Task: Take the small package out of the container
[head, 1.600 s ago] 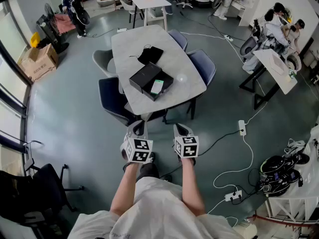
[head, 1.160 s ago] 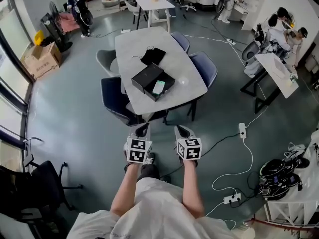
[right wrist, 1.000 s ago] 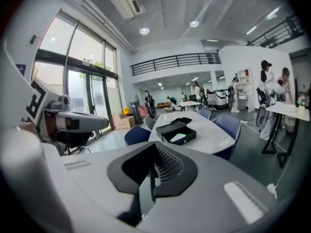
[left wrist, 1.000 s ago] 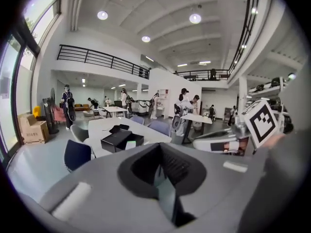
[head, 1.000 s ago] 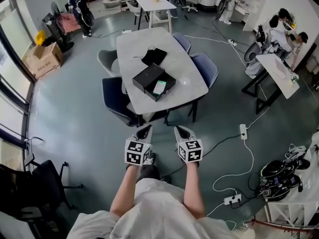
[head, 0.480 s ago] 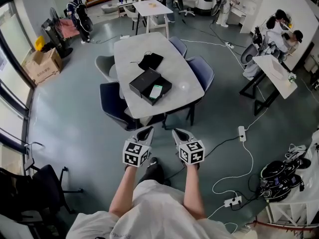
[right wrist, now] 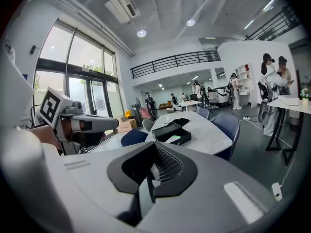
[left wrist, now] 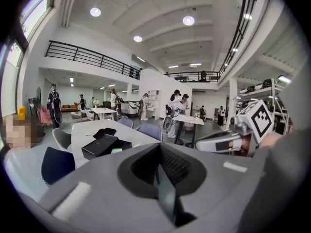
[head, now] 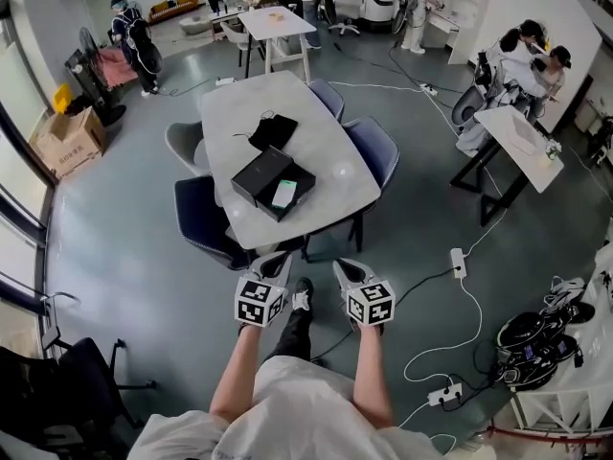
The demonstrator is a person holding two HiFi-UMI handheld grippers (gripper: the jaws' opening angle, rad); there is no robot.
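An open black box (head: 284, 187) lies on the grey table (head: 326, 151), its black lid (head: 257, 172) right beside it. Inside the box rests a small pale green package (head: 284, 193). Both grippers are held side by side in the air short of the table's near edge, well away from the box. My left gripper (head: 274, 263) is shut with nothing in it, and so is my right gripper (head: 347, 269). Ahead of the closed left gripper (left wrist: 158, 176) I see the box (left wrist: 99, 146), and beyond the closed right gripper (right wrist: 147, 181) the box (right wrist: 170, 131) with the package (right wrist: 175, 139).
A black pouch (head: 272, 130) with a cord lies farther back on the table. Blue chairs (head: 206, 220) and a grey chair (head: 182, 142) ring the table. White cables and a power strip (head: 456, 258) run over the floor at the right. People stand at other tables far off.
The person has walked toward the table, so it sits nearer to the grippers and a little to the left. Both grippers stay shut and side by side.
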